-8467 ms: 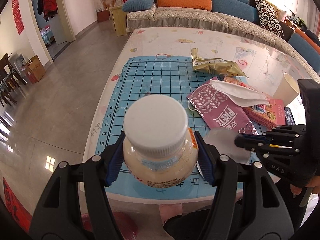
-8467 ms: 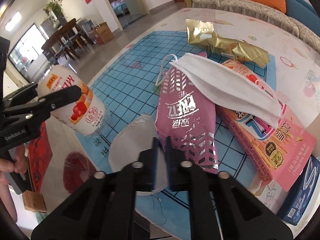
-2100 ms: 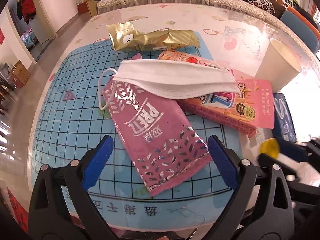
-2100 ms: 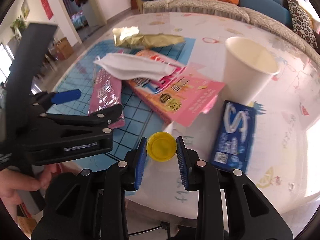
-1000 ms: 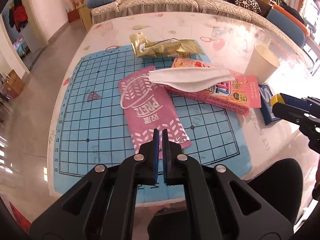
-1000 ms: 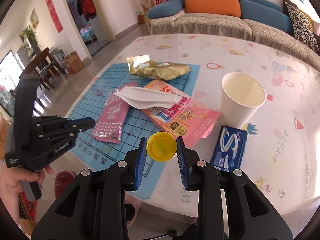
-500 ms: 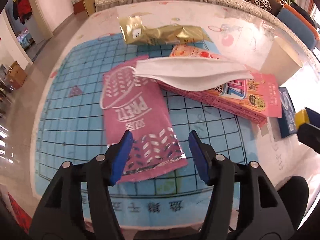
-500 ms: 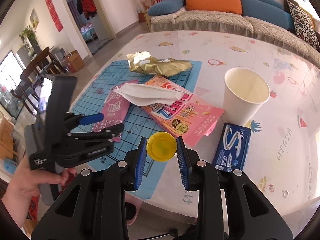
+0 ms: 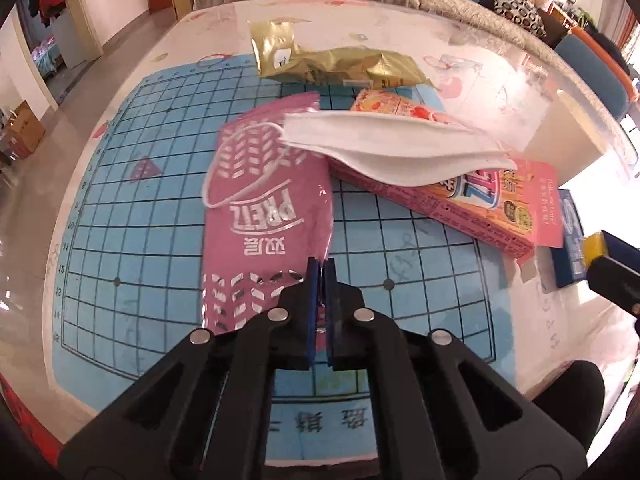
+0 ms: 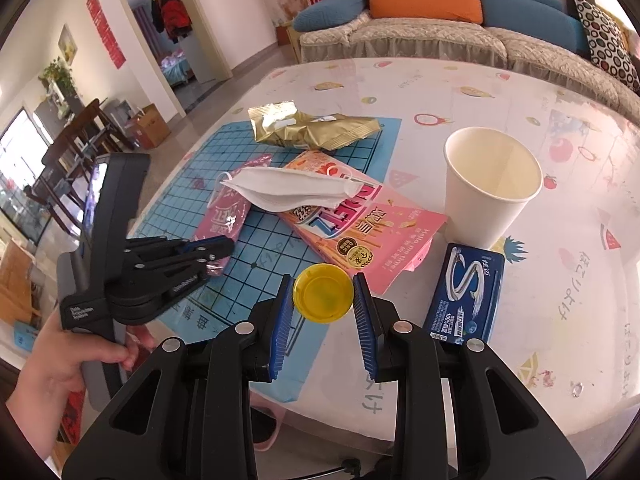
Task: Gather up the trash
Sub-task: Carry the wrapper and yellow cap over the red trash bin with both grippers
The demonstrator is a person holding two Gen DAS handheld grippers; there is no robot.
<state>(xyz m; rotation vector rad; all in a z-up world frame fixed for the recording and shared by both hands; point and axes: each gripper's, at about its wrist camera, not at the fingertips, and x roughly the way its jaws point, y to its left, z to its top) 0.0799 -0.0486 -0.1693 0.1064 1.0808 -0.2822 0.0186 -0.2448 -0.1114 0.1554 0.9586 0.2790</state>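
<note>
My left gripper (image 9: 321, 266) is shut on the near end of the pink Pretz wrapper (image 9: 264, 216), which lies on the blue grid mat (image 9: 132, 216); both also show in the right wrist view, the gripper (image 10: 218, 250) and the wrapper (image 10: 226, 216). My right gripper (image 10: 323, 294) is shut on a yellow bottle cap (image 10: 323, 293), held above the table's front edge. A white face mask (image 9: 392, 148) rests across the wrapper and a pink snack box (image 9: 480, 200). A gold snack bag (image 9: 332, 64) lies farther back.
A white paper cup (image 10: 490, 188) stands at the right, with a blue gum pack (image 10: 466, 292) in front of it. A sofa (image 10: 440, 28) runs behind the table (image 10: 560, 120). The floor drops off at the left.
My left gripper's jaws were apart over the pink wrapper half a second ago and have closed on its near end. My right gripper still holds the yellow cap, nearly still.
</note>
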